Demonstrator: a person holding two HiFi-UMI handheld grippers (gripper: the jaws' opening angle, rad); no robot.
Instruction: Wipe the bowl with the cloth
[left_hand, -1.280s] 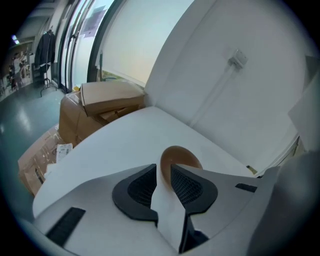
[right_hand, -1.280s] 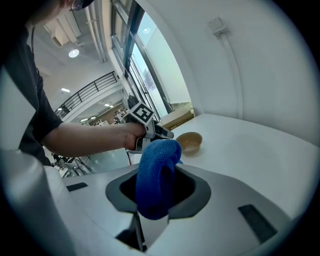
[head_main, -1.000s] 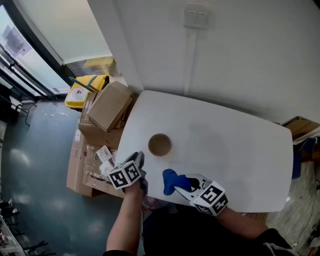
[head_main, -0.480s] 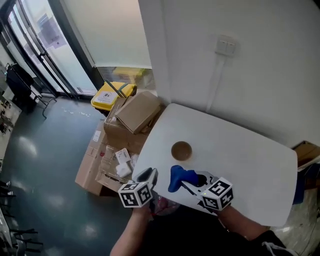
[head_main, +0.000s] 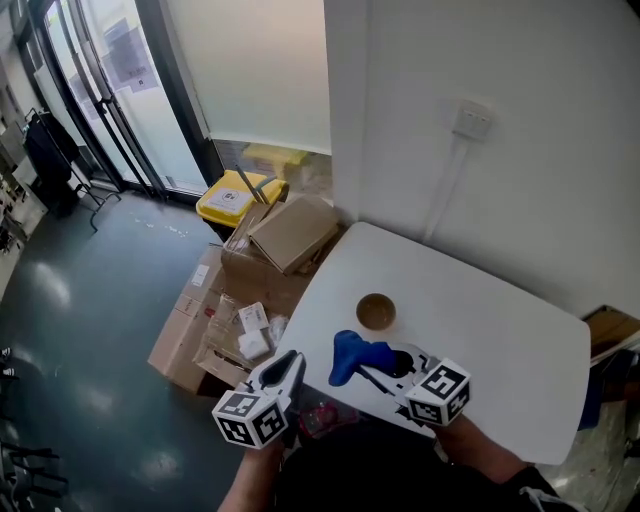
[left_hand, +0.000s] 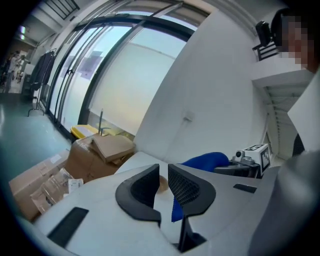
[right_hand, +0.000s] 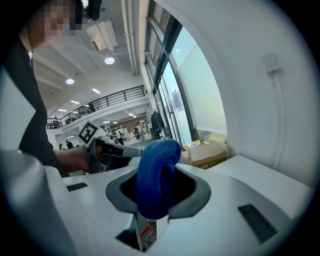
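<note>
Blue cloth (head_main: 349, 356) in R gripper (head_main: 372, 363), L gripper (left_hand: 164, 176) near-level, jaws just closing, empty

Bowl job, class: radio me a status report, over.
Left gripper empty, jaws just closing, narrow gap left. Right gripper shut on blue cloth. Brown bowl on white table, untouched. Nothing in the way.

You stand in a large open workplace hall: cardboard boxes (head_main: 290, 232) and a yellow bin (head_main: 232, 198) crowd beside your white surface (head_main: 500, 325), tall glazed doors (head_main: 110, 90) stand beyond it, and a railed mezzanine (right_hand: 112, 98) runs under ceiling lights (right_hand: 109, 60).
</note>
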